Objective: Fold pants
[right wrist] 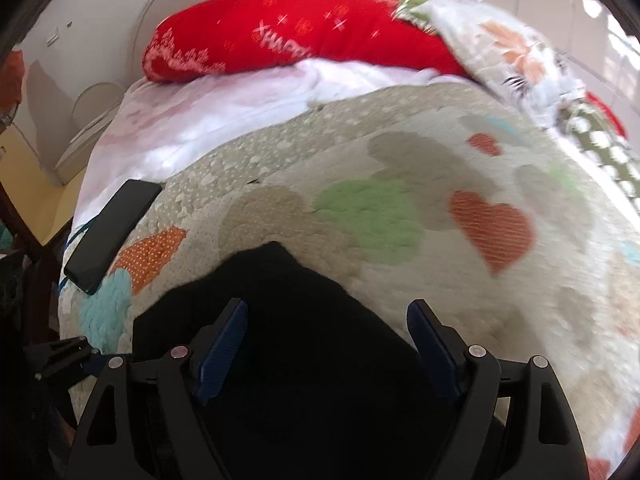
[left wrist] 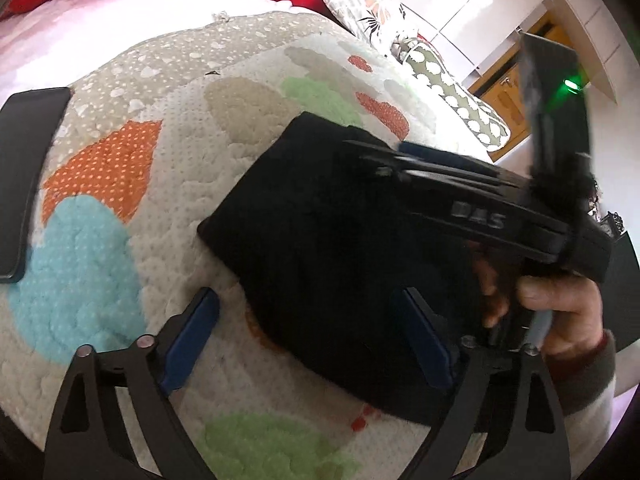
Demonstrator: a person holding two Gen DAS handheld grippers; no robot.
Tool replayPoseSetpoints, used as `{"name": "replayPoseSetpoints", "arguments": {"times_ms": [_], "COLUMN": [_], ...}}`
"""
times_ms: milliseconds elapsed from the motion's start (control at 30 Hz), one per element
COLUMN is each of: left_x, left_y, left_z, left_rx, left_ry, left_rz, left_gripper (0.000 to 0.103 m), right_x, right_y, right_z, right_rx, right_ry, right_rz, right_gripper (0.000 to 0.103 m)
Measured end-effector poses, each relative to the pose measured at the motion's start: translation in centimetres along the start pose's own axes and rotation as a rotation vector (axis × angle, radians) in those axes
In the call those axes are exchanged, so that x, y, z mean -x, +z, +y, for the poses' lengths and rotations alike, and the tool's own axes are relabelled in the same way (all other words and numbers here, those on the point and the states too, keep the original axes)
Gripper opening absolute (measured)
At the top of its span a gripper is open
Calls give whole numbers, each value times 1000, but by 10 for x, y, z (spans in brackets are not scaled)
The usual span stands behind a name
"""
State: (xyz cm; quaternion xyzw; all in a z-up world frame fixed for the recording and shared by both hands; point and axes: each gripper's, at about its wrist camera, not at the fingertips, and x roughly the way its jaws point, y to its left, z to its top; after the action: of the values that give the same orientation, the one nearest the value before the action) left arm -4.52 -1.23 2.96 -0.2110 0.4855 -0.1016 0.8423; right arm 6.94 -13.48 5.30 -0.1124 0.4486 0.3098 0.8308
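Because the black pants (left wrist: 320, 248) already lie as a compact folded block on the patterned quilt (left wrist: 120, 208) of the bed, you seem to be near the end of the job, with only smoothing or a last tidy left, as far as these views let you judge. That flat, squared shape is probably why neither tool is gripping anything. Your left hand-held gripper (left wrist: 308, 340) hovers at the near edge of the block with its blue pads (left wrist: 192, 340) spread wide; one finger is over the quilt, the other over the cloth, and contact is unclear. Your right hand-held gripper (right wrist: 328, 352) is also spread wide, poised over the dark fabric and holding nothing. A black phone (right wrist: 112, 236) lies at the left edge of the bed, well apart from the pants, and a red pillow (right wrist: 280, 32) sits at the far end.
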Motion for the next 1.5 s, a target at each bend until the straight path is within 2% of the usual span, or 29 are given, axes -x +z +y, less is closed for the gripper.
{"name": "replayPoseSetpoints", "arguments": {"times_ms": [100,133,167,200,233,267,300,333,367,467,633,767,900,967,1033,1067,1100,1133,1167,1200,1267,1333,1400,1500], "left_x": [-2,-3,-3,-3,-3,-1,1,3,6,27,70,92,79,53,25,7,-3,-9,-14,-14,-3,19,39,52], "left_y": [1,2,3,4,5,6,7,7,8,8,-1,-18,-50,-70,-88,-100,-108,-117,-123,-128,-129,-121,-111,-93], "left_z": [0,0,-1,0,0,-1,-2,-3,-3,-12,-65,-117,-171,-198,-216,-225,-232,-236,-240,-242,-242,-237,-230,-217], "left_rx": [-6,-7,-11,-17,-20,-28,-47,-60,-63,-88,-251,-379,-538,-600,-635,-663,-687,-714,-744,-783,-812,-780,-775,-773], "left_ry": [-20,-22,-25,-30,-31,-24,9,27,24,-11,-25,-110,-165,-199,-218,-219,-218,-215,-203,-189,-235,-314,-341,-296], "left_rz": [-10,-18,-28,-37,-44,-51,-52,-52,-50,-76,-196,-235,-198,-121,-37,10,34,54,67,73,90,108,77,3], "left_gripper": [102,102,102,102,94,74,63,40,26,20,20,20,20,20,20,20,20,20,23,28,58,74,75,81], "right_x": [-17,-20,-22,-23,-21,-19,-15,-8,-2,26,102,171,224,231,235,235,236,237,239,242,247,247,246,237], "right_y": [1,1,1,1,0,0,0,0,0,1,-9,-43,-109,-141,-176,-194,-213,-226,-238,-250,-265,-274,-280,-286], "right_z": [-5,-6,-6,-7,-6,-5,-4,-4,-5,-11,-23,-47,-81,-97,-113,-121,-129,-135,-140,-141,-142,-138,-133,-127], "right_rx": [-48,-65,-84,-97,-107,-109,-109,-108,-108,-139,-177,-231,-323,-395,-493,-545,-607,-647,-682,-717,-748,-759,-765,-797], "right_ry": [93,106,126,137,136,140,147,146,145,176,213,210,98,20,-66,-95,-115,-122,-120,-96,-60,-39,-14,26], "right_rz": [-3,-3,-8,-13,-21,-26,-32,-43,-55,-119,-283,-407,-463,-441,-402,-383,-367,-364,-366,-377,-395,-393,-389,-384], "right_gripper": [81,77,64,58,53,46,40,37,34,32,32,31,31,31,35,45,63,70,76,77,80,85,87,89]}}
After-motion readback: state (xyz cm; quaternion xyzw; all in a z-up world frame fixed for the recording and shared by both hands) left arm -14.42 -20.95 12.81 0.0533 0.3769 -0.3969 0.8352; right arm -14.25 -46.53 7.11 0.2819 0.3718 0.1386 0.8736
